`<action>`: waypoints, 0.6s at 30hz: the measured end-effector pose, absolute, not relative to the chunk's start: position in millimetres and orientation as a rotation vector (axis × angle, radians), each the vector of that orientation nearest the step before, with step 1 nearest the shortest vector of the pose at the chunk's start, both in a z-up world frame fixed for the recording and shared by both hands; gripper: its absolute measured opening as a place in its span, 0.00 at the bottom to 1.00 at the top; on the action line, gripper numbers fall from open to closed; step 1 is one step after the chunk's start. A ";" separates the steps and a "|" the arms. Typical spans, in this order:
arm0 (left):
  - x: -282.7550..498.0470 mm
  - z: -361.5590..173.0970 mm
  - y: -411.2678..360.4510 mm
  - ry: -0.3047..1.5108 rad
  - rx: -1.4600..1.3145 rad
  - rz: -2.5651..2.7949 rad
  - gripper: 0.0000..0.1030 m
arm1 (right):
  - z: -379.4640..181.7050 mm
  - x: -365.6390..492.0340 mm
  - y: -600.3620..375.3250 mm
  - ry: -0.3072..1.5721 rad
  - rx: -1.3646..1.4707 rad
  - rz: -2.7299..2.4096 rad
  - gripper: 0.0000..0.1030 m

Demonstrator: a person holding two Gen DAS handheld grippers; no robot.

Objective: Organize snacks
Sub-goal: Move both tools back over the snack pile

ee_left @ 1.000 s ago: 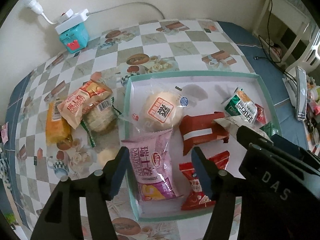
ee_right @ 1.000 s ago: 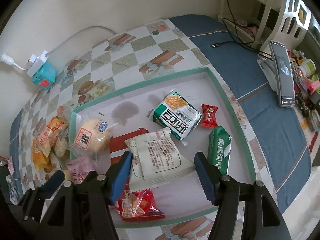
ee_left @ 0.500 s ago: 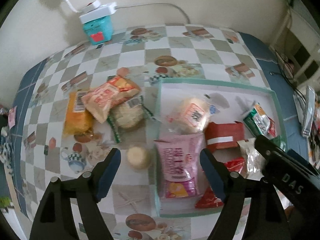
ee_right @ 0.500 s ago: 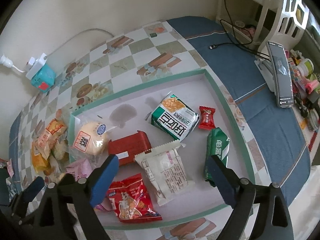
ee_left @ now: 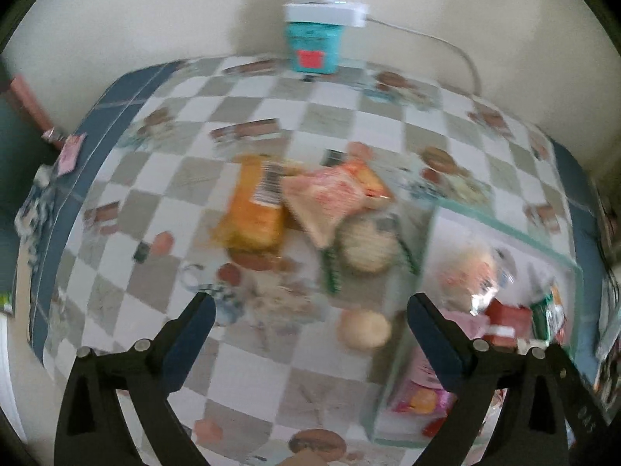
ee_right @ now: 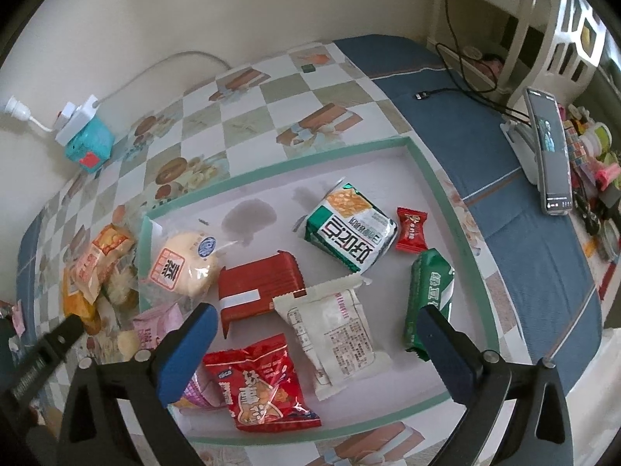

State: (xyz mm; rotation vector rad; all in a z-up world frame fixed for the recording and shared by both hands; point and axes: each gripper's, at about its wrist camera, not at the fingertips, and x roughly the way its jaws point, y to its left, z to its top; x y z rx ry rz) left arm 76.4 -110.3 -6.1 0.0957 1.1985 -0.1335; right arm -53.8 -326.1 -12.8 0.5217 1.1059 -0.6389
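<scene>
Tray: shallow white tray with green rim (ee_right: 446, 178), centre frame, holds about nine wrapped snacks.
Left out: orange packet (ee_left: 254, 209) and round pale bun (ee_left: 364, 328) on checked tablecloth (ee_left: 163, 178).
Left gripper (ee_left: 308, 324): jaws opening, nothing between.
Right gripper (ee_right: 316, 339): jaws opening, empty, above tray.
Progress: seemingly over halfway.

Obscured and unreadable items, both wrist views

Left view smeared throughout: orange packet (ee_left: 254, 204), pink-orange bag (ee_left: 333, 198) and tray (ee_left: 504, 229) contents, print illegible. Right view: pink packet (ee_right: 157, 320) mostly behind right tongs' finger (ee_right: 186, 349); red snack bag (ee_right: 264, 380) partly covered; phone (ee_right: 549, 151) screen and clutter beyond too small to tell
</scene>
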 end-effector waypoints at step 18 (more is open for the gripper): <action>114.7 2.1 22.9 1.190 -0.106 0.210 0.96 | -5.1 -8.3 -225.1 1.144 0.391 -0.449 1.00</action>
